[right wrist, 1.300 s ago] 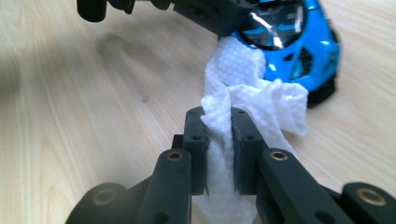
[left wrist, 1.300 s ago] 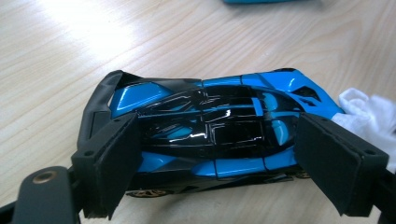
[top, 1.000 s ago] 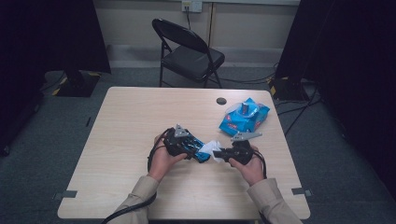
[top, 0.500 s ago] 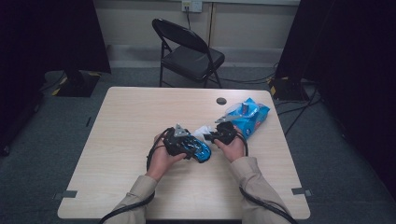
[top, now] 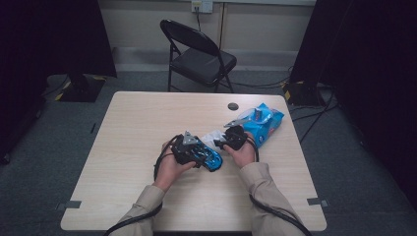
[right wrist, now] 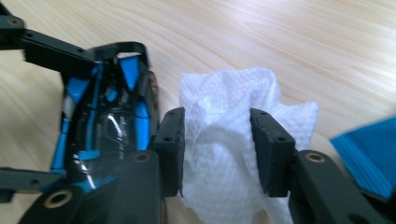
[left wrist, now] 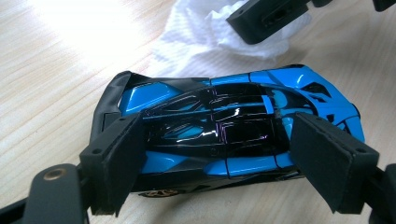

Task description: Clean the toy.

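You have a glossy blue-and-black toy car (left wrist: 224,135) lying on its wheels at the centre of the left gripper view, nose toward the right edge. Just beside it, upper centre, sits a crumpled white paper towel (right wrist: 224,154).

One blue-and-black toy car (top: 209,157) on the table (top: 137,128), also seen at (left wrist: 224,135) and (right wrist: 107,121)
One crumpled white paper wipe (right wrist: 229,154) beside the car, also at (top: 212,137) and (left wrist: 219,28)
One blue wipe packet (top: 263,123) near the far right edge
One small dark round disc (top: 233,106) on the tabletop
Two grippers, left gripper (top: 189,147) and right gripper (top: 231,140)
One black folding chair (top: 199,56) behind the table
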`<state>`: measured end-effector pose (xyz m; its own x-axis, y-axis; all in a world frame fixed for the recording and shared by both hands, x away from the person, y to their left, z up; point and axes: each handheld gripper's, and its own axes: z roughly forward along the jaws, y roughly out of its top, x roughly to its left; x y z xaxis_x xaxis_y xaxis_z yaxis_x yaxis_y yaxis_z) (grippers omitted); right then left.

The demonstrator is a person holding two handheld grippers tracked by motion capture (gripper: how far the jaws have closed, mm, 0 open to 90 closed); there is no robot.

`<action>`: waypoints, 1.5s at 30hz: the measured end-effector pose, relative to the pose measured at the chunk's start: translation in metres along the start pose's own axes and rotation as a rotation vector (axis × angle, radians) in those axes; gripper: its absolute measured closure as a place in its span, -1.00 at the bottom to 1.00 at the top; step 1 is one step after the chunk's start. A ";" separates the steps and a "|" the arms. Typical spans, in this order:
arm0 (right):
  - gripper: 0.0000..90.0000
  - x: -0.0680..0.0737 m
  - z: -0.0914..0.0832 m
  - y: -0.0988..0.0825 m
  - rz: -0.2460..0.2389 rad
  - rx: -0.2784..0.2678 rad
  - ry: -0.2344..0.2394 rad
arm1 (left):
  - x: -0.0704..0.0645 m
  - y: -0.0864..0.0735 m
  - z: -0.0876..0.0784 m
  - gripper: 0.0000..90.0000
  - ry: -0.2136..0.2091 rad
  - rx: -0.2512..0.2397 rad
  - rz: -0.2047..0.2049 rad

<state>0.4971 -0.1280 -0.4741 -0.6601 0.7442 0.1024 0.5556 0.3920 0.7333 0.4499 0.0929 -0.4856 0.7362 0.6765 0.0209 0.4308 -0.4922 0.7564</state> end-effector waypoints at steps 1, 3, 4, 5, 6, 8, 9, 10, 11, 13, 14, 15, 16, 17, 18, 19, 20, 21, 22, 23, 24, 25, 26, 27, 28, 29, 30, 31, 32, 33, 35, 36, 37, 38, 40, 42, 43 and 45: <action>0.25 -0.002 -0.001 -0.001 0.007 0.000 -0.007 | 0.000 0.000 0.000 -0.59 -0.006 -0.002 -0.007; 0.23 -0.004 -0.001 -0.004 0.020 0.004 -0.011 | 0.001 0.000 0.000 -0.59 -0.002 -0.001 0.000; 0.22 -0.005 0.000 -0.006 0.022 0.011 -0.022 | 0.001 0.000 0.000 -0.59 -0.007 -0.001 -0.003; 0.19 -0.006 0.001 -0.008 0.024 0.017 -0.027 | 0.001 0.000 0.000 -0.60 -0.007 0.001 -0.003; 0.16 -0.007 0.002 -0.010 0.026 0.025 -0.030 | 0.001 0.000 0.001 -0.60 -0.008 0.001 -0.004; 0.11 -0.009 0.005 -0.013 0.038 0.029 -0.031 | 0.001 0.001 0.001 -0.60 -0.014 0.002 -0.003; 0.09 -0.009 0.006 -0.014 0.044 0.023 -0.027 | 0.001 0.000 0.001 -0.60 -0.015 0.000 -0.003; 0.08 -0.009 0.006 -0.014 0.044 0.016 -0.027 | 0.001 0.000 0.001 -0.61 -0.017 -0.001 -0.002; 0.06 -0.009 0.005 -0.014 0.046 0.015 -0.026 | 0.002 0.000 0.000 -0.61 -0.019 0.000 -0.001; 0.04 -0.008 0.003 -0.012 0.040 0.013 -0.029 | 0.002 0.000 0.000 -0.61 -0.021 0.000 -0.002; 0.02 -0.008 0.002 -0.011 0.036 0.009 -0.030 | 0.002 0.000 0.000 -0.61 -0.021 -0.001 -0.003; 0.02 -0.008 0.000 -0.010 0.039 0.008 -0.030 | 0.001 0.000 0.000 -0.61 -0.019 0.000 -0.002; 0.00 -0.007 -0.001 -0.009 0.035 0.009 -0.030 | 0.001 0.001 0.000 -0.61 -0.019 0.003 -0.003; -0.02 -0.007 -0.003 -0.008 0.028 0.008 -0.032 | 0.001 0.001 0.000 -0.61 -0.021 0.009 -0.007; -0.02 -0.006 -0.005 -0.007 0.025 0.009 -0.032 | 0.000 0.002 0.000 -0.61 -0.021 0.010 -0.007; -0.01 -0.006 -0.006 -0.007 0.018 0.010 -0.037 | 0.000 0.002 0.000 -0.61 -0.021 0.012 -0.008; 0.00 -0.006 -0.008 -0.006 0.014 0.009 -0.042 | 0.000 0.002 0.001 -0.61 -0.020 0.011 -0.007; 0.02 -0.006 -0.008 -0.006 0.018 0.011 -0.042 | 0.000 0.002 0.000 -0.61 -0.021 0.015 -0.006; 0.04 -0.007 -0.009 -0.006 0.021 0.016 -0.044 | 0.000 0.002 0.000 -0.61 -0.019 0.016 -0.004; 0.06 -0.008 -0.009 -0.007 0.020 0.021 -0.048 | 0.000 0.002 0.001 -0.61 -0.018 0.015 -0.004; 0.07 -0.009 -0.008 -0.008 0.023 0.031 -0.055 | 0.000 0.002 0.001 -0.61 -0.019 0.017 -0.004; 0.09 -0.011 -0.006 -0.010 0.031 0.038 -0.058 | 0.000 0.002 0.001 -0.61 -0.019 0.017 -0.005; 0.10 -0.012 -0.004 -0.011 0.039 0.046 -0.055 | 0.000 0.002 0.001 -0.61 -0.017 0.017 -0.004; 0.12 -0.012 -0.002 -0.012 0.043 0.052 -0.056 | -0.001 0.002 0.001 -0.61 -0.013 0.014 -0.004; 0.16 -0.012 0.001 -0.014 0.053 0.055 -0.055 | -0.001 0.003 0.001 -0.61 -0.013 0.015 -0.004; 0.19 -0.012 0.004 -0.014 0.060 0.060 -0.060 | -0.001 0.002 0.002 -0.61 -0.009 0.012 -0.005; 0.23 -0.011 0.008 -0.014 0.067 0.066 -0.064 | -0.001 0.003 0.002 -0.61 -0.009 0.014 -0.005; 0.30 -0.010 0.011 -0.014 0.063 0.064 -0.070 | -0.001 0.003 0.001 -0.61 -0.013 0.017 -0.004; 0.43 -0.010 0.013 -0.012 0.052 0.067 -0.081 | -0.001 0.003 0.001 -0.61 -0.014 0.017 -0.003; 0.55 -0.009 0.015 -0.010 0.041 0.070 -0.088 | 0.000 0.003 0.001 -0.61 -0.014 0.017 -0.001; 0.70 -0.008 0.019 -0.004 0.034 0.095 -0.085 | 0.000 0.002 0.001 -0.61 -0.013 0.015 0.000; 0.73 -0.007 0.020 -0.002 0.041 0.104 -0.085 | -0.001 0.002 0.001 -0.61 -0.012 0.015 0.001; 0.76 -0.006 0.022 0.002 0.051 0.103 -0.064 | -0.001 0.002 0.001 -0.61 -0.012 0.015 0.001; 0.77 -0.005 0.024 0.004 0.058 0.094 -0.053 | 0.000 0.002 0.001 -0.61 -0.011 0.014 0.002; 0.78 -0.001 0.029 0.009 0.083 0.073 -0.019 | -0.001 0.002 0.001 -0.61 -0.012 0.017 -0.001; 0.78 0.002 0.035 0.011 0.117 0.053 0.008 | -0.001 0.003 0.001 -0.61 -0.012 0.018 -0.003; 0.78 0.004 0.038 0.012 0.121 0.052 0.013 | -0.001 0.003 0.001 -0.61 -0.012 0.018 -0.002; 0.78 0.006 0.044 0.012 0.137 0.048 0.033 | 0.000 0.002 0.001 -0.61 -0.012 0.014 -0.001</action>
<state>0.5221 -0.0947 -0.4946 -0.5919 0.7749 0.2219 0.6646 0.3135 0.6782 0.4510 0.0909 -0.4847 0.7420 0.6702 0.0118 0.4390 -0.4992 0.7470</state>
